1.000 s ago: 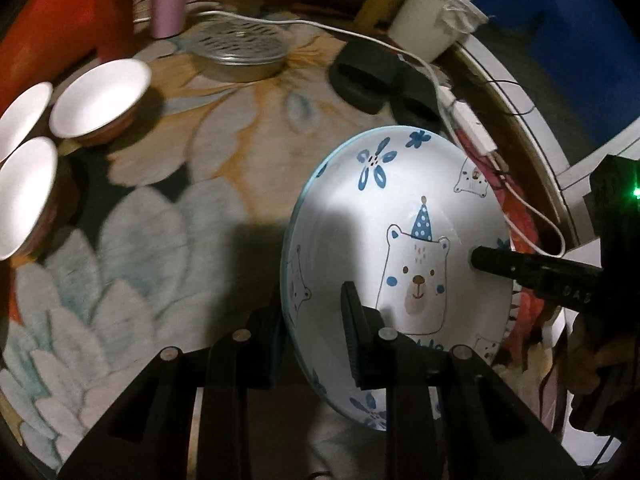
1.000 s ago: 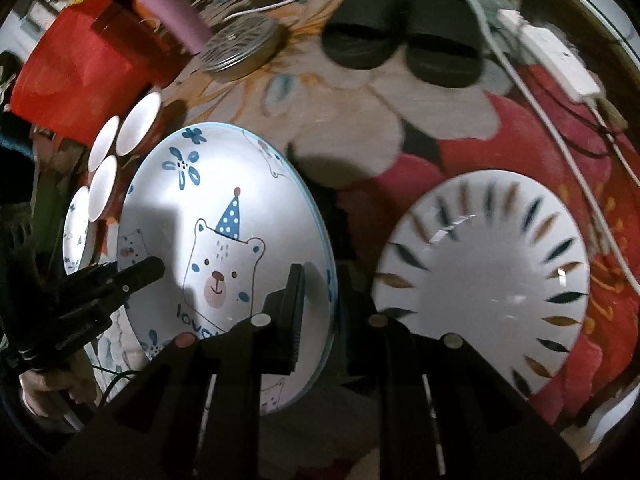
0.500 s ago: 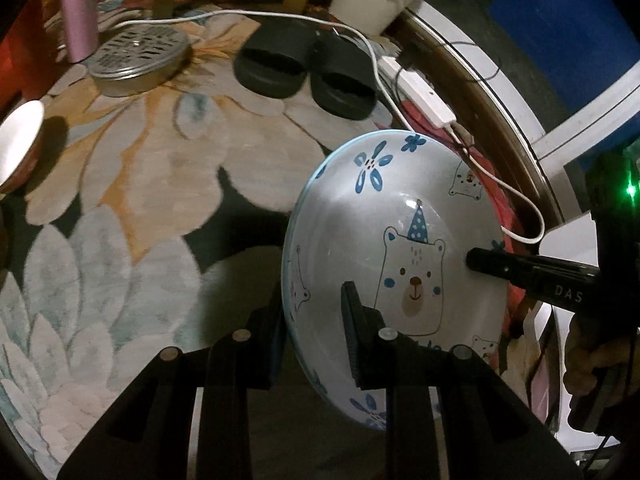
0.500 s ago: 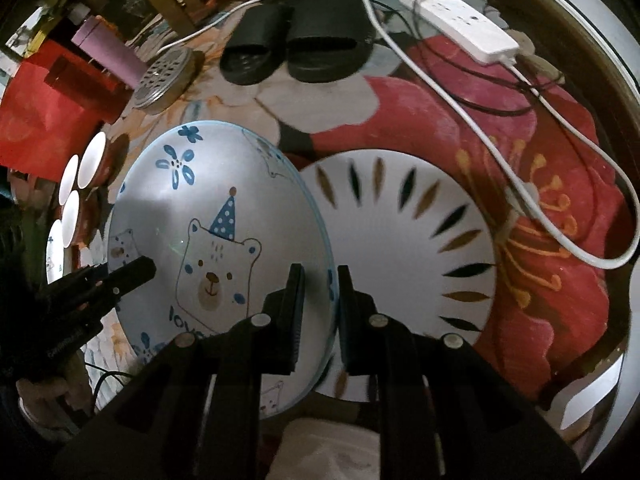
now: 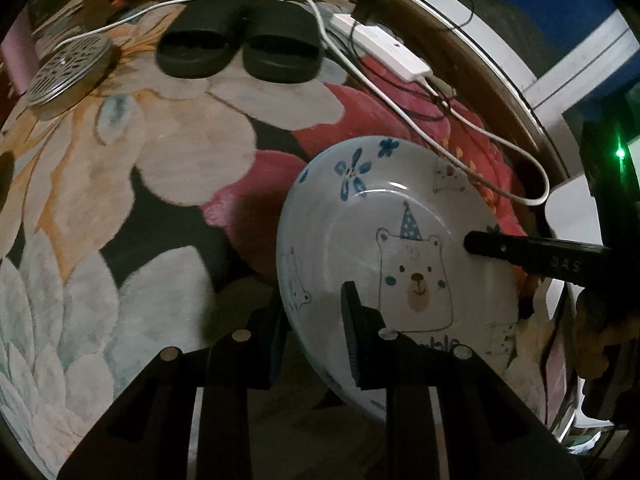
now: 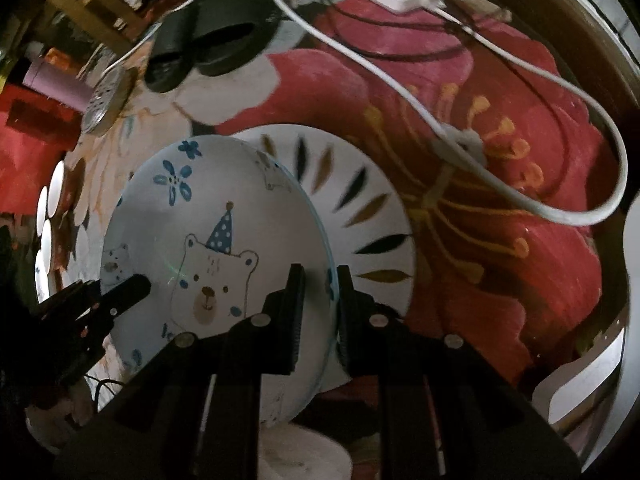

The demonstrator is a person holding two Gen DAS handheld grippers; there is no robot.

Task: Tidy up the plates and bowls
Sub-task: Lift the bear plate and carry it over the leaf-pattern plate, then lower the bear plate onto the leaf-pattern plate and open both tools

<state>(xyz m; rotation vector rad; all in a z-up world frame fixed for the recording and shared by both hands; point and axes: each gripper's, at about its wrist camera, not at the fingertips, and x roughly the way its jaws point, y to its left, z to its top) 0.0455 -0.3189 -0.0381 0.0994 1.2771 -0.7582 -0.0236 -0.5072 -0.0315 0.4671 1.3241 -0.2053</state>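
The bear plate (image 6: 208,240) is hard, smooth and easy to break. It is slippery too, so the rim is the best place to hold it. It is pale blue, with a bear in a party hat and blue flowers. It hangs tilted just above the leaf plate (image 6: 360,208) on the rug (image 5: 120,200). The left tongs (image 5: 312,332) pinch one side of its rim. The right tongs (image 6: 318,304) pinch the other side. Black slippers (image 5: 240,48) sit far off.
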